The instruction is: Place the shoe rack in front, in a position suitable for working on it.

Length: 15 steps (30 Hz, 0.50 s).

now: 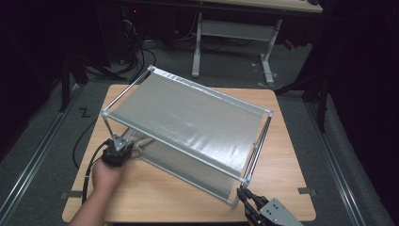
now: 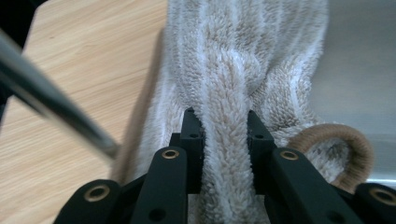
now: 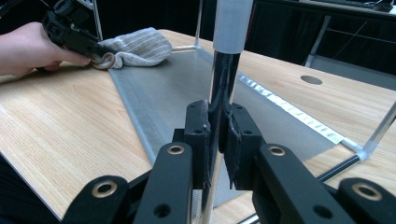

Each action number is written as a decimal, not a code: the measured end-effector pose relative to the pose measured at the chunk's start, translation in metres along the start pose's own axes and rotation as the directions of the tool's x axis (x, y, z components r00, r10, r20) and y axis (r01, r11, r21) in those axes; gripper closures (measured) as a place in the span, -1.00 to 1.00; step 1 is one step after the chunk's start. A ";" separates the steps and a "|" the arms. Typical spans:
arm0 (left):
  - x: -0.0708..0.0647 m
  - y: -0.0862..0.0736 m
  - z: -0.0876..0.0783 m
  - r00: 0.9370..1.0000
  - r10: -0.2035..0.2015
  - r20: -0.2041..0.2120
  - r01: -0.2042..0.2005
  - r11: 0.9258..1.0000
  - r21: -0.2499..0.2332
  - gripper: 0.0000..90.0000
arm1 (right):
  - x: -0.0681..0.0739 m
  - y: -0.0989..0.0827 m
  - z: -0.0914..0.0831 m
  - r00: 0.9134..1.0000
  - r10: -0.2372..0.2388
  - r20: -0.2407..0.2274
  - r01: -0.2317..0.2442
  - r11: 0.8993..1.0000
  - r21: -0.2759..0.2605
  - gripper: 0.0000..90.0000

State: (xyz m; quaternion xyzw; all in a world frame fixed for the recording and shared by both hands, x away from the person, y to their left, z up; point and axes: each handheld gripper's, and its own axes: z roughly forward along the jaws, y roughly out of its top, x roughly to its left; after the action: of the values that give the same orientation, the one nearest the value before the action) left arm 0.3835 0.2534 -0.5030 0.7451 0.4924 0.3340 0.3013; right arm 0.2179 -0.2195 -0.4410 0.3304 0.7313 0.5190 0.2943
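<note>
As the striped towel point(image 1: 136, 143) lies bunched on the lower shelf point(image 1: 188, 167) at the rack's 9 o'clock corner, long axis toward 1 o'clock | left gripper point(image 1: 123, 147): nearer, jaws narrow, pinching a towel fold | right gripper point(image 1: 241, 192): at 5 o'clock, clamped on the rack's corner post point(image 3: 219, 88), steadying it.

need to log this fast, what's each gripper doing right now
left gripper: shut on the towel.
right gripper: shut on the rack's corner post.
</note>
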 end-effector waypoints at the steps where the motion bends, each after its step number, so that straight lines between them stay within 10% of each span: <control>1: -0.003 0.001 -0.001 1.000 0.005 0.007 -0.005 1.000 -0.002 0.66 | 0.000 0.000 0.000 1.000 0.000 0.000 0.000 1.000 0.000 0.79; 15: -0.047 0.010 -0.039 0.993 0.021 0.118 -0.002 0.987 -0.162 0.66 | 0.000 0.000 0.000 1.000 0.000 0.002 0.000 1.000 -0.002 0.79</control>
State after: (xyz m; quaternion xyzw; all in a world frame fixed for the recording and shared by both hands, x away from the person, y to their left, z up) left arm 0.3440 0.2104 -0.4820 0.7398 0.4404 0.3293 0.3877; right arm 0.2178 -0.2193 -0.4412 0.3309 0.7306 0.5192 0.2954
